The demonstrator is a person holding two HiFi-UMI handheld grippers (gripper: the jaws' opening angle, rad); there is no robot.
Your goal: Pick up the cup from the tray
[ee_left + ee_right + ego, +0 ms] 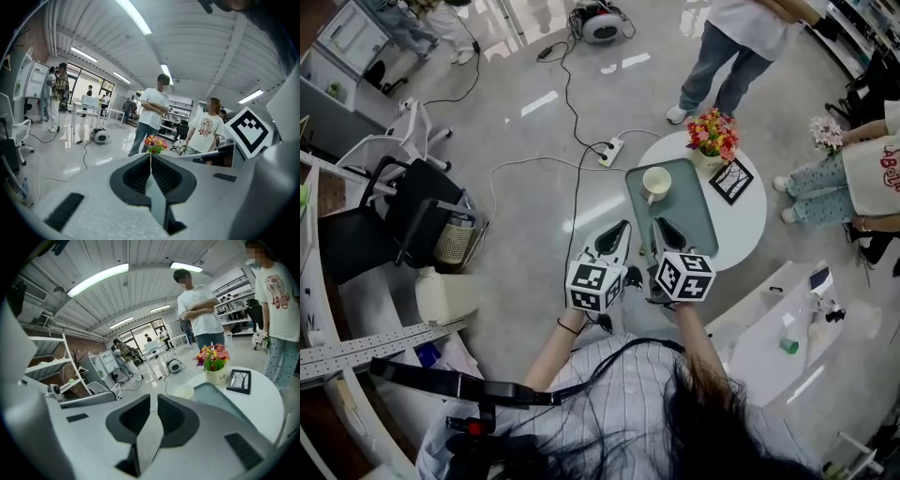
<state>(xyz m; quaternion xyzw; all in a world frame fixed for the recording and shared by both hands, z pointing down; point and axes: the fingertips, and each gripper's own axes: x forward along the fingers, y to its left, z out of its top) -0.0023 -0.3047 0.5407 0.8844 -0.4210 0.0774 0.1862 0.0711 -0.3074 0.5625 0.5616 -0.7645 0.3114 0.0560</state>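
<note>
A cream cup [656,181] with a handle stands at the far end of a grey-green tray [684,211] on a round white table [748,220]. My right gripper [660,225] is shut and empty, hovering over the tray's near end, short of the cup. In the right gripper view the cup [183,391] and tray [220,401] lie just beyond the closed gripper tips [153,397]. My left gripper [622,228] is shut and empty too, held beside the right one, left of the tray. The left gripper view looks over its closed gripper tips [150,154] toward the room.
A flower pot [712,139] and a black picture frame [731,181] stand on the table behind and right of the tray. A person [741,47] stands past the table, another [862,173] at its right. Cables and a power strip [610,150] cross the floor; chairs [412,216] stand left.
</note>
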